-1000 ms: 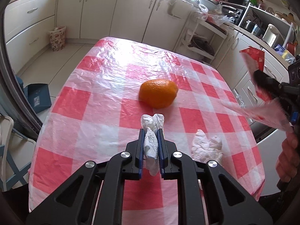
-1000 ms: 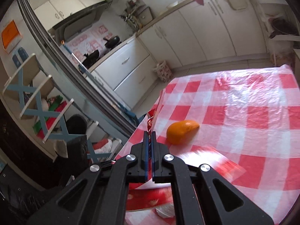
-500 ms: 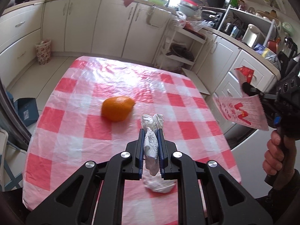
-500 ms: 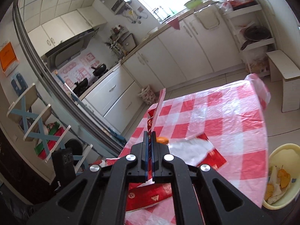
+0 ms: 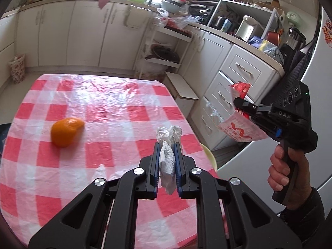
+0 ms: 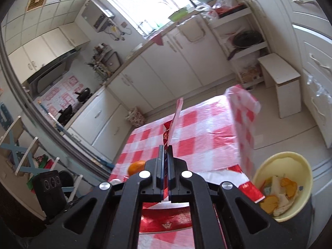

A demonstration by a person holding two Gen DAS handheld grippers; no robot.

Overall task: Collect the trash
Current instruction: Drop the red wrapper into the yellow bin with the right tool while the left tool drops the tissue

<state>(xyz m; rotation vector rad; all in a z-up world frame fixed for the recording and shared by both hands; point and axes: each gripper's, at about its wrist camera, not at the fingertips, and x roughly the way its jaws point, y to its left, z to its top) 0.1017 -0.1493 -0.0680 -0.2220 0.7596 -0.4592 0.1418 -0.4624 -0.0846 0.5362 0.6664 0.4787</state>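
Trash here is two pieces: a crumpled white paper tissue (image 5: 167, 159) pinched tight between the blue pads of the left gripper (image 5: 167, 161), held up over the near part of the red-and-white checked plastic tablecloth (image 5: 116, 108), and a flat red-and-white foil snack wrapper (image 5: 240, 128) clamped edge-on in the fully closed right gripper (image 6: 165, 166), off past the table's right edge. The round pale-yellow plastic bin (image 6: 290, 159) sits on the floor right by that table edge, already holding peel and paper scraps. What could go wrong, I'd guess: the wrapper is big and floppy and only a thin strip of it is gripped, so it could catch air or snag the loose flap of tablecloth (image 6: 244, 124) hanging next to the bin and flutter down onto the floor instead. The tissue is gripped around its middle with both ends sticking out, so it looks secure, but it's so light it might cling to a pad on release. From the left wrist view only a sliver of the bin rim (image 5: 209, 155) peeks out behind the table edge, so aiming for it is partly blind. Also around: an orange fruit (image 5: 66, 131) sitting well to the left on the cloth, another bit of white tissue (image 5: 100, 171) lying on the table just left of the gripper, and a low white stool (image 6: 280, 78) beyond the table. The person's right hand (image 5: 284, 170) grips the right handle.
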